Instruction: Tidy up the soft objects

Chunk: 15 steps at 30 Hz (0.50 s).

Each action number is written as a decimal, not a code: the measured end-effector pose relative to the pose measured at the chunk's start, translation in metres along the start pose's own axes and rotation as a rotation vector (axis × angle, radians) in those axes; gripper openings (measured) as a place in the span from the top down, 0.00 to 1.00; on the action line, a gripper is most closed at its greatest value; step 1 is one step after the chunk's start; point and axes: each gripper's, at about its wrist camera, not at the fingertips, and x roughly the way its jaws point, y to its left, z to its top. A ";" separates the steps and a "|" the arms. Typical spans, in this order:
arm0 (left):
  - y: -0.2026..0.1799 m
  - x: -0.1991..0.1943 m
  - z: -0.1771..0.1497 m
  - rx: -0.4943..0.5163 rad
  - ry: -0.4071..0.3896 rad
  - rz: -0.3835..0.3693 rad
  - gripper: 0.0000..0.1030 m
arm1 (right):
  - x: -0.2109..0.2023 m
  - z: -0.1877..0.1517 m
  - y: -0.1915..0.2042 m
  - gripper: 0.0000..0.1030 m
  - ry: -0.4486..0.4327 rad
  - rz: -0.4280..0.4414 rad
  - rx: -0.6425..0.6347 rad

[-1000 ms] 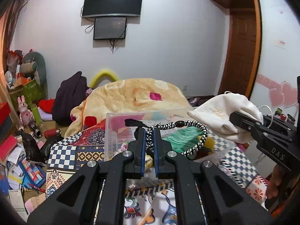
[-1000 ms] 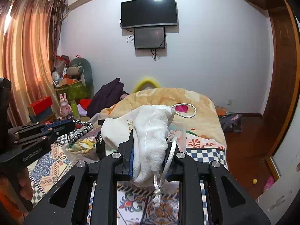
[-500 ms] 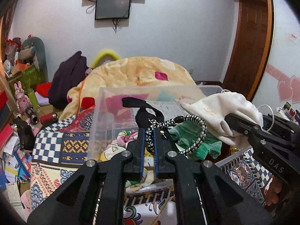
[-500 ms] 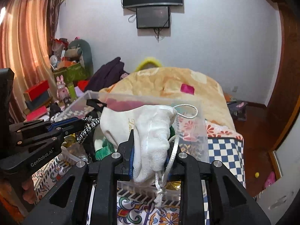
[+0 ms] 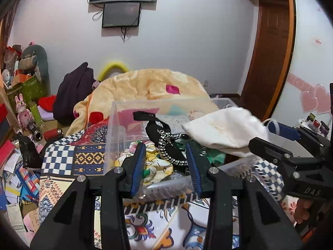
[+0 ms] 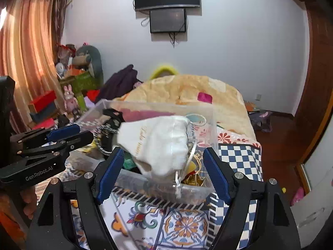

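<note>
A clear plastic bin (image 5: 113,133) stands on the patterned bedspread and holds several soft things. My left gripper (image 5: 166,156) is open over its near wall; the black-and-white braided cord with a black strap (image 5: 166,143) lies free in the bin just ahead of the fingers. My right gripper (image 6: 163,164) is open; the white drawstring pouch (image 6: 158,143) sits loose between its spread fingers over the bin (image 6: 208,129), blurred. The pouch also shows at the right of the left wrist view (image 5: 224,131), with the right gripper (image 5: 272,141) beside it.
A peach blanket (image 5: 149,87) is heaped behind the bin. A dark garment (image 5: 72,91) lies at the back left. Boxes, toys and papers (image 5: 18,125) crowd the floor on the left. A wooden door (image 5: 268,62) is at the right. The left gripper (image 6: 70,137) shows in the right wrist view.
Both grippers have opened over the bin. The braided cord has dropped from the left one into the bin, and the white pouch has come free of the right one.
</note>
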 end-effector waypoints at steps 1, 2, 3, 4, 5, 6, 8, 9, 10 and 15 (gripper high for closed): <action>-0.001 -0.009 0.001 0.003 -0.013 -0.005 0.61 | -0.006 0.001 0.000 0.27 -0.013 0.000 -0.001; -0.002 -0.016 0.003 0.006 -0.025 -0.009 0.61 | -0.010 0.003 0.000 0.27 -0.026 -0.002 -0.002; -0.003 -0.024 0.004 0.007 -0.038 -0.013 0.61 | -0.017 0.005 0.001 0.27 -0.043 -0.003 -0.005; -0.003 -0.034 0.006 0.010 -0.056 -0.017 0.61 | -0.026 0.007 0.002 0.27 -0.063 -0.005 -0.006; -0.005 -0.045 0.007 0.015 -0.076 -0.021 0.61 | -0.034 0.009 0.003 0.26 -0.083 -0.004 -0.006; -0.007 -0.057 0.009 0.021 -0.098 -0.023 0.60 | -0.039 0.011 0.004 0.26 -0.097 -0.002 -0.005; -0.009 -0.076 0.013 0.030 -0.138 -0.025 0.51 | -0.055 0.015 0.006 0.26 -0.134 0.001 -0.003; -0.011 -0.086 0.014 0.034 -0.161 -0.026 0.49 | -0.064 0.018 0.007 0.26 -0.156 0.003 -0.003; -0.013 -0.099 0.015 0.042 -0.189 -0.024 0.46 | -0.070 0.019 0.009 0.24 -0.171 0.003 -0.004; -0.022 -0.141 0.018 0.075 -0.279 -0.007 0.28 | -0.101 0.021 0.019 0.20 -0.250 -0.001 -0.013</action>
